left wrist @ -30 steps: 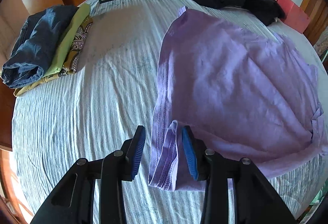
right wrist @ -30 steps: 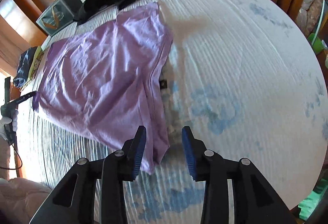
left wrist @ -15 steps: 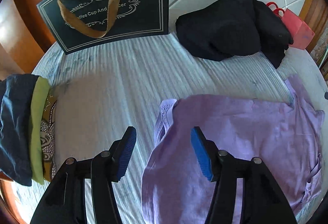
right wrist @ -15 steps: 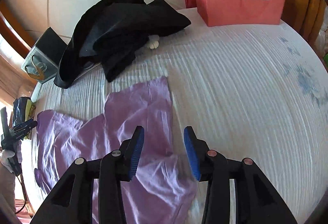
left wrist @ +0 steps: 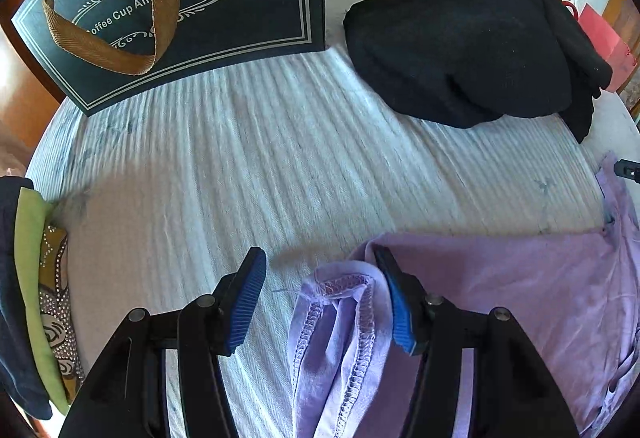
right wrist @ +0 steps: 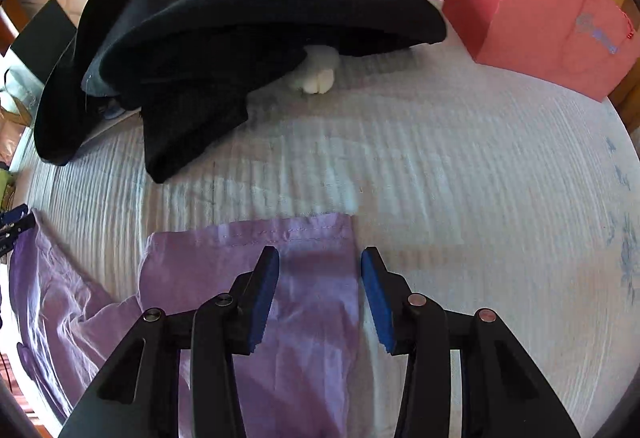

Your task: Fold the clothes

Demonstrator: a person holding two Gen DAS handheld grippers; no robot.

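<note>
A lilac garment [left wrist: 520,302] lies spread on the striped white bedspread [left wrist: 280,173], across the near part of the bed, with open bedding between it and the headboard end.

The left gripper [left wrist: 320,302] stands with its jaws wide apart. A bunched, stitched edge of the lilac garment [left wrist: 340,318] lies in the gap, close against the right blue pad, while the left pad is over bare bedspread. Nothing is pinched; whether the pad actually touches the cloth cannot be told.

The right gripper [right wrist: 320,298] is likewise wide open, low over the garment's other end. A flat hemmed panel of the lilac cloth [right wrist: 312,278] runs between its fingers, the straight hem lying just ahead of the fingertips. The right finger sits along the panel's outer edge, by bare bedspread [right wrist: 480,197]. The rest of the garment trails away, wrinkled, toward the left edge of the bed, where the tip of the other gripper shows.

At the headboard end, a heap of black clothing [right wrist: 224,21] lies near the middle, with something small and white [right wrist: 316,77] poking out from under it. A dark gift bag [left wrist: 180,5] with a tan ribbon handle leans at the left corner, and a red paper bag [right wrist: 536,9] stands at the right corner. A stack of folded clothes [left wrist: 32,298], dark blue, green and patterned, rests on the left edge of the bed.
</note>
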